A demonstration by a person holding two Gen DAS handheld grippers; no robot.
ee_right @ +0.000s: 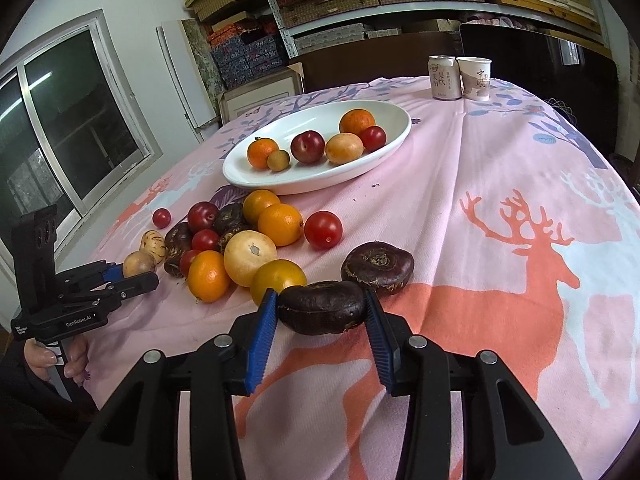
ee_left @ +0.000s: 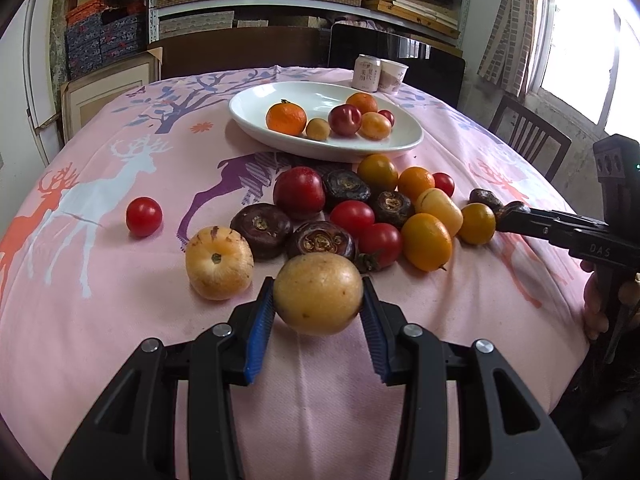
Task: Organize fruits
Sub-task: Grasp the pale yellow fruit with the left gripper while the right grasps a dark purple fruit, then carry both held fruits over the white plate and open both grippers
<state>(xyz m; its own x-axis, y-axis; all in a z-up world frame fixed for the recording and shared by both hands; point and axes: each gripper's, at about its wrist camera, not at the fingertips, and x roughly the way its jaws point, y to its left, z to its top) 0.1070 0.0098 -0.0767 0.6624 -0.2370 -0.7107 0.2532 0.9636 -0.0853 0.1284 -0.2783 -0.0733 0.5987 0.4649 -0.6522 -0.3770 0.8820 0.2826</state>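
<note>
The left gripper [ee_left: 318,300] is pinching a yellow passion fruit [ee_left: 318,294] and the right gripper [ee_right: 320,308] a dark water chestnut [ee_right: 321,306], while six fruits are lying in the white dish [ee_left: 256,118] at 12 o'clock and the loose pile [ee_left: 360,216] is waiting.

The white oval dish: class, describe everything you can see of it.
The white oval dish looks like glossy glazed ceramic, shallow with a raised rim. It sits flat on the pink deer-print tablecloth, beyond the loose fruit pile. Inside lie six fruits, among them two oranges and a dark red plum. Neither gripper touches it.
</note>
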